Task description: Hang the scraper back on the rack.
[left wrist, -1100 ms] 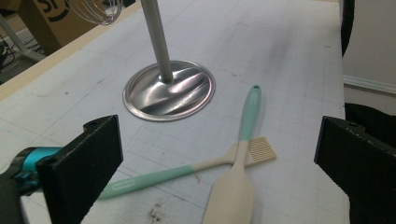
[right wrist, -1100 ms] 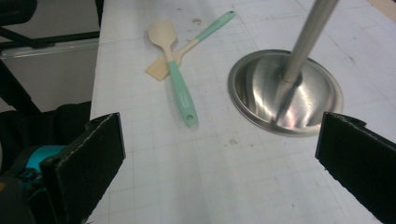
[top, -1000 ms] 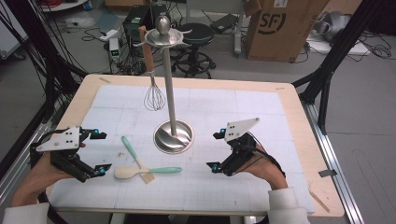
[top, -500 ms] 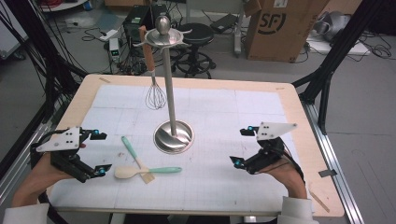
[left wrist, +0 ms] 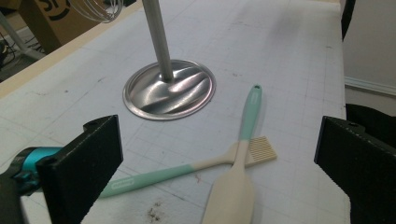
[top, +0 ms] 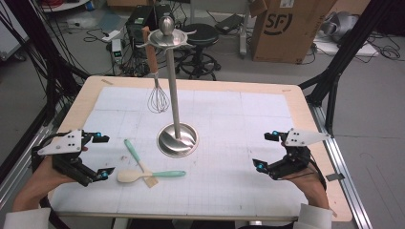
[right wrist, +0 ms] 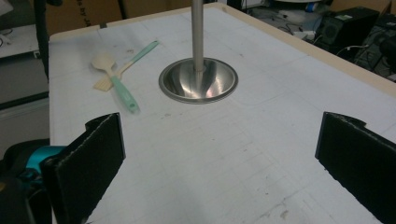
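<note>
one stand (top: 177,138) — one whisk (top: 158,98) — two teal-handled utensils (top: 143,168)

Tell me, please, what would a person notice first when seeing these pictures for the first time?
The tall metal stand rises from its round base at the middle of the table, with a wire whisk hanging from its top. In front of it, nearer the left gripper, two mint-handled utensils lie crossed. The right gripper is open near the right edge.
</note>
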Tool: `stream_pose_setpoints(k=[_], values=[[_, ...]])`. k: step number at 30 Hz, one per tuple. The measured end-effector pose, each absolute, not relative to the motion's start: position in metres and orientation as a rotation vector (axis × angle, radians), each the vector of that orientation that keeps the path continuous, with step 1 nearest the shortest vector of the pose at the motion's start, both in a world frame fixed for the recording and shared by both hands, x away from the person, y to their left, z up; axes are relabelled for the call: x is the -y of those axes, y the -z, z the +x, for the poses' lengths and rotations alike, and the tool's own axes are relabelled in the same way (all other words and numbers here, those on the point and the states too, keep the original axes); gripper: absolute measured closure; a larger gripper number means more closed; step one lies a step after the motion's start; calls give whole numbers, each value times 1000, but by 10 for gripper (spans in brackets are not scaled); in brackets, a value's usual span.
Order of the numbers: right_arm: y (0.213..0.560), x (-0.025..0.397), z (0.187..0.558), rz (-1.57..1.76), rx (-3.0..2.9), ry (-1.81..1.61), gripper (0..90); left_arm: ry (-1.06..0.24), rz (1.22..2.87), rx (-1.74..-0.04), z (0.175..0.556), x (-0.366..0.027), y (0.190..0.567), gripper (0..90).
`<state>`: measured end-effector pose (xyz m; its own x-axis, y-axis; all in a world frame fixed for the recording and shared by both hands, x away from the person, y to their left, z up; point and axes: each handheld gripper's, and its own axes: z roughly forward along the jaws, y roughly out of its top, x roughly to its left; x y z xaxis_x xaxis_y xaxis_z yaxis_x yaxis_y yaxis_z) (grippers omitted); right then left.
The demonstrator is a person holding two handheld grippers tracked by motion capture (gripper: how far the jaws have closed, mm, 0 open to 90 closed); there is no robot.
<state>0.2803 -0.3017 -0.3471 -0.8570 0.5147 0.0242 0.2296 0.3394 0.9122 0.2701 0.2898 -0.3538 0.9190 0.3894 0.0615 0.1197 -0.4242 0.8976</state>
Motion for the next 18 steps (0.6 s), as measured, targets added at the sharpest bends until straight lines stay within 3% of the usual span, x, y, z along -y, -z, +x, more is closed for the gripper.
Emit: stream_pose_setpoints(k=[18], values=[[354, 316, 284, 732, -2310, -1519, 2, -314, 2063, -330, 273, -274, 323, 16]])
